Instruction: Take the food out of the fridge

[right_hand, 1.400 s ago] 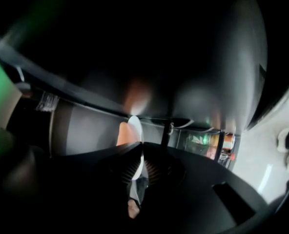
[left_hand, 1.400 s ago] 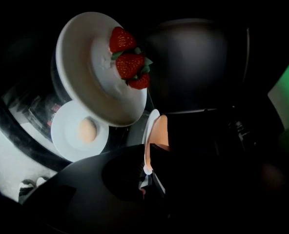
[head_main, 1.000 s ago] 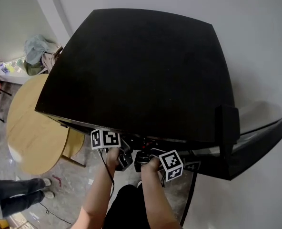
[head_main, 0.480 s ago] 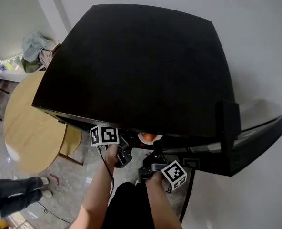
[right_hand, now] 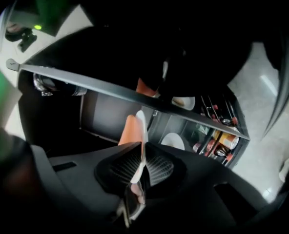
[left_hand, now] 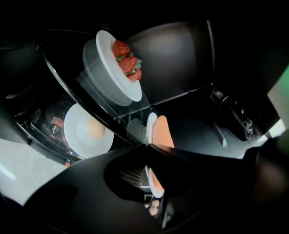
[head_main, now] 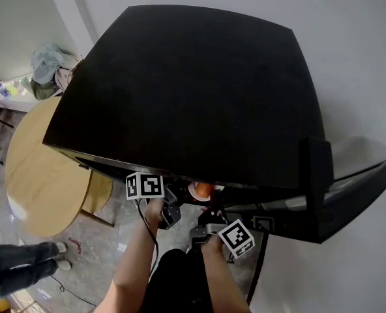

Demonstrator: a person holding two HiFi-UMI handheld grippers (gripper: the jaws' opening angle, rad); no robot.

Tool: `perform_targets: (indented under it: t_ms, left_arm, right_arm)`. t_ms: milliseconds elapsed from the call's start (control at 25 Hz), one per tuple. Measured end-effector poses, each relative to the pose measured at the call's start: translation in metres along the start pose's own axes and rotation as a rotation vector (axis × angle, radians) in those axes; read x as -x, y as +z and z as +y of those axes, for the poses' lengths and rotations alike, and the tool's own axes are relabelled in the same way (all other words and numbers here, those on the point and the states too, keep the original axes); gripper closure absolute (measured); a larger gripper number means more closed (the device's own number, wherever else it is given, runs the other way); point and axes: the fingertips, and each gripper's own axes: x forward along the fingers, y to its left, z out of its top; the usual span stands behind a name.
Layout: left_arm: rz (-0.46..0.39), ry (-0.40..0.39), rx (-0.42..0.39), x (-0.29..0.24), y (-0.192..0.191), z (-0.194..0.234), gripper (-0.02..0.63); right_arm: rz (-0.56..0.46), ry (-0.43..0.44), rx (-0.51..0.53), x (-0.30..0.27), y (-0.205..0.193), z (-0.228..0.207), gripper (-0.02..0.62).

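Observation:
A white plate (head_main: pixel 194 188) with an orange piece of food (head_main: pixel 203 189) shows just under the front edge of the black fridge (head_main: pixel 193 90). Both grippers hold it by its rim. My left gripper (left_hand: pixel 147 149) is shut on the plate (left_hand: pixel 150 126), the orange food (left_hand: pixel 163 133) lying beyond the jaws. My right gripper (right_hand: pixel 142 149) is shut on the opposite rim (right_hand: pixel 141 123), beside the orange food (right_hand: pixel 131 130). Inside the fridge, a plate of strawberries (left_hand: pixel 127 65) stands on a glass shelf, and a white plate with pale food (left_hand: pixel 88 130) lies lower down.
The fridge door (head_main: pixel 356 194) stands open at the right. Cans and bottles (right_hand: pixel 222 143) fill a rack in the right gripper view. A round wooden table (head_main: pixel 36 168) is at the left, with a person's legs (head_main: pixel 17 266) on the floor below it.
The plate with the orange food has come out from under the fridge's front edge. The right gripper has moved back towards me and rolled a little; the left has hardly moved.

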Motion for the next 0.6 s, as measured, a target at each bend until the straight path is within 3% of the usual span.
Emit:
perform_targets:
  t_ms: [160, 360, 600]
  left_arm:
    - [-0.014, -0.015, -0.029, 0.004, -0.004, -0.004, 0.581]
    - [-0.075, -0.039, -0.005, 0.023, -0.025, -0.005, 0.581]
    - [-0.144, -0.010, 0.018, 0.089, -0.058, -0.053, 0.581]
  right_arm:
    - [0.010, 0.006, -0.006, 0.002, -0.002, -0.004, 0.575]
    - [0.037, 0.025, 0.033, 0.024, -0.014, -0.002, 0.575]
    - [0.138, 0.031, 0.045, 0.083, -0.035, 0.053, 0.575]
